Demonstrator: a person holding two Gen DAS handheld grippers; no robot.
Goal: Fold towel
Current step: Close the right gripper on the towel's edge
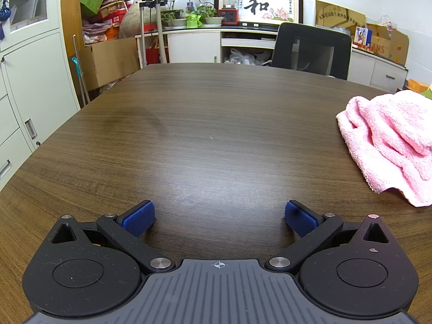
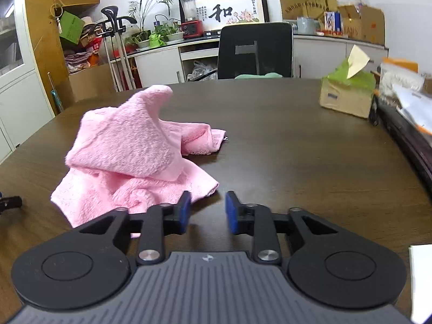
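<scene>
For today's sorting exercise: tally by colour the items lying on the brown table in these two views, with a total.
Pink: 1, the crumpled towel
Tan with green top: 1, the tissue box
White: 1, a sheet at the right edge
Unclear: the blurred pile at far right, not counted
Total: 3

A dark wood-grain table (image 1: 205,124) fills the foreground; a black mesh office chair (image 2: 255,50) stands at its far edge; a cardboard tissue box with a green top (image 2: 347,94) sits on the table's right side (a pale tissue sticks up from it); behind, a red-based blender (image 1: 229,4) stands beside a framed calligraphy picture (image 1: 266,6) on the white counter (image 1: 194,41).
</scene>
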